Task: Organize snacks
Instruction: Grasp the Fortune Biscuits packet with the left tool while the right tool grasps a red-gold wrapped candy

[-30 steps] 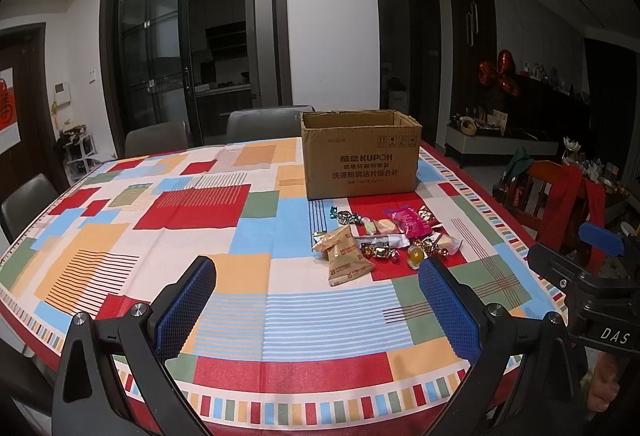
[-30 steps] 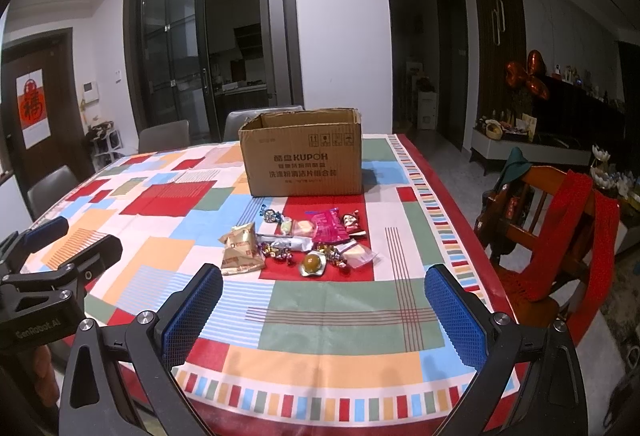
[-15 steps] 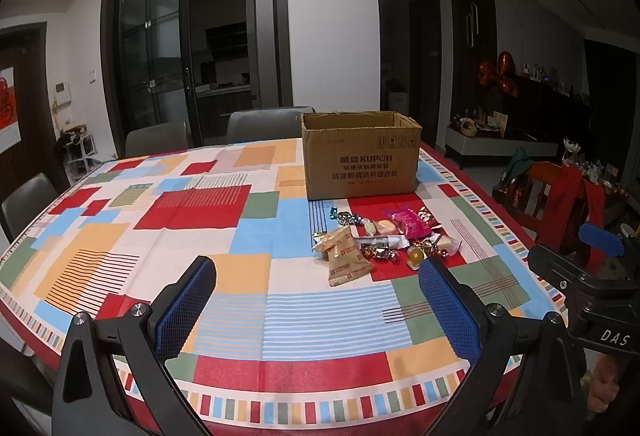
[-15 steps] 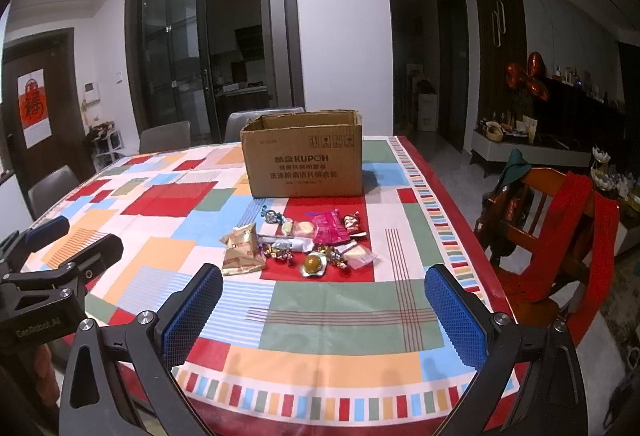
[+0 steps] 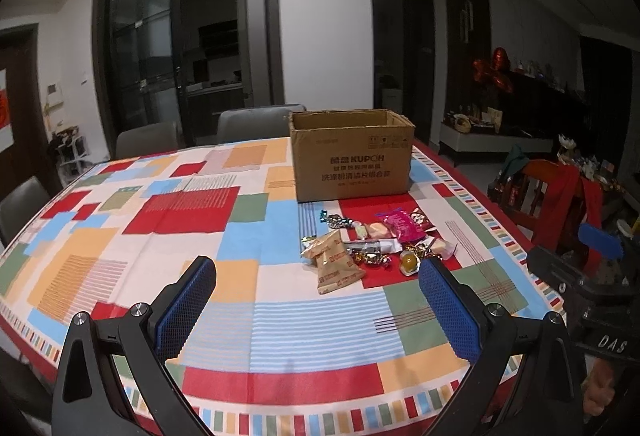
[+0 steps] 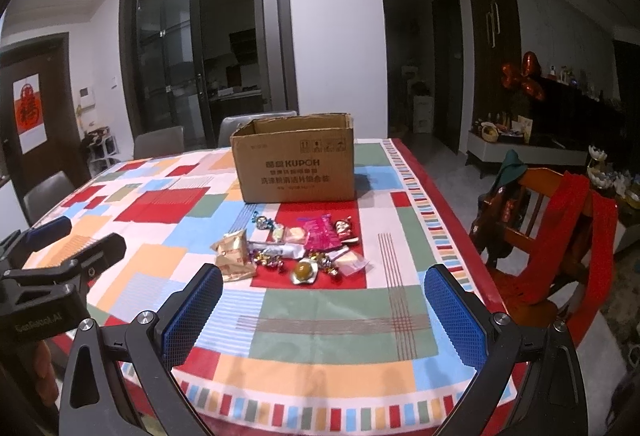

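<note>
A pile of snacks [image 5: 372, 248] [image 6: 296, 248] lies on the patchwork tablecloth: tan packets [image 5: 336, 264] [image 6: 234, 256], a pink packet [image 5: 400, 224] [image 6: 320, 234], a yellow jelly cup [image 5: 409, 262] [image 6: 303, 271] and several foil sweets. Behind it stands an open cardboard box [image 5: 352, 156] [image 6: 296, 160]. My left gripper [image 5: 316, 310] is open, held above the near table edge, short of the pile. Open too, my right gripper [image 6: 322, 314] hovers nearer the right edge. Nothing sits between either pair of blue pads.
The table [image 5: 132, 220] [image 6: 360, 316] carries a colourful cloth. Grey chairs [image 5: 256, 122] stand behind it. A wooden chair with a red scarf [image 6: 560, 232] [image 5: 560, 196] is at the right. Each gripper shows in the other's view, the right one [image 5: 584, 284] and the left one [image 6: 60, 276].
</note>
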Demonstrator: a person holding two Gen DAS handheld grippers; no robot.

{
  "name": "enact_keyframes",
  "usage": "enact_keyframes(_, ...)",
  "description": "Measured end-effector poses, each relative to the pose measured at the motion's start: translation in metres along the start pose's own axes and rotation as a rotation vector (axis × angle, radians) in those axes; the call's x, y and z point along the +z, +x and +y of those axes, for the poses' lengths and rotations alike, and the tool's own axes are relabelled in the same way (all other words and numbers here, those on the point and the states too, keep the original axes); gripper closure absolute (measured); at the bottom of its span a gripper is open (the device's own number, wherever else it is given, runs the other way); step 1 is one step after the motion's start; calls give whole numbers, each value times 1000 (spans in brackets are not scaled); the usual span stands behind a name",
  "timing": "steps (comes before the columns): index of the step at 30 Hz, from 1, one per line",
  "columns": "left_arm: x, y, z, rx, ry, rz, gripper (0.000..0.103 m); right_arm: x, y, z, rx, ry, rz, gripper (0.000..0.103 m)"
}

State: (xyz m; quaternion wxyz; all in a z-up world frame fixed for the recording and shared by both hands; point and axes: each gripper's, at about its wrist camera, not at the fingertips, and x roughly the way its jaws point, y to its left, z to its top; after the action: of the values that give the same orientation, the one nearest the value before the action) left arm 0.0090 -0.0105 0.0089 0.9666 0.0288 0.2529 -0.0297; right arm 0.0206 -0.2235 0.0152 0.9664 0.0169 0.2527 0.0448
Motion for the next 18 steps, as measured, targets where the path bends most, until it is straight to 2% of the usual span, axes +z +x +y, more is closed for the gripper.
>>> enact_keyframes(9, 1, 29, -4, -2, 10, 14, 1, -1, 35, -9, 8, -32, 27, 1)
enact_keyframes(11, 3, 38, -4, -4, 9, 24, 4, 0, 43, -10, 12, -31, 36, 2)
enact_keyframes(18, 7, 78, -4, -18, -12, 95, 10, 5, 80, -12, 27, -60, 81, 19)
